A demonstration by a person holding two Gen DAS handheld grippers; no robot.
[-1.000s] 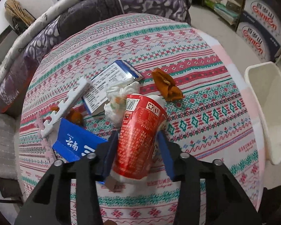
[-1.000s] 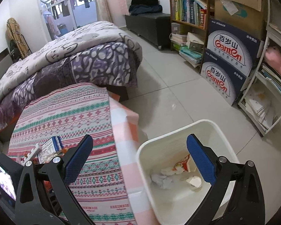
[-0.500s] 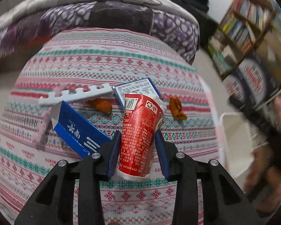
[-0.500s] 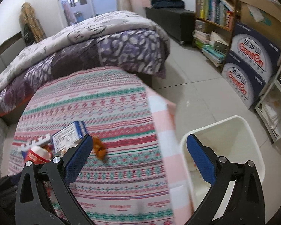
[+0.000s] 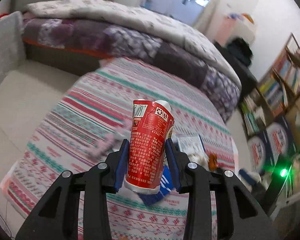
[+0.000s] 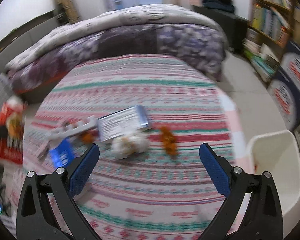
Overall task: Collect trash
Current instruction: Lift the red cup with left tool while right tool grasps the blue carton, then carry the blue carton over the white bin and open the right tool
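1. Lifting clear of the table: a second ago the red paper cup [image 5: 150, 146] lay among the litter with the left gripper [image 5: 148, 164] loose around it; now those tongs pinch its lower body and it hangs above the patterned tablecloth [image 5: 110, 100].
2. That likely means the pickup is done and the carry to the white bin [image 6: 274, 160] remains.
3. The cup's long axis runs along the fingers, its base pointing away from the camera, rim nearest.
4. Meanwhile the right gripper [image 6: 150, 168] has swung from the bin toward the table, tongs spread wide and empty, over the crumpled tissue [image 6: 130, 144] and orange peel [image 6: 168, 140].
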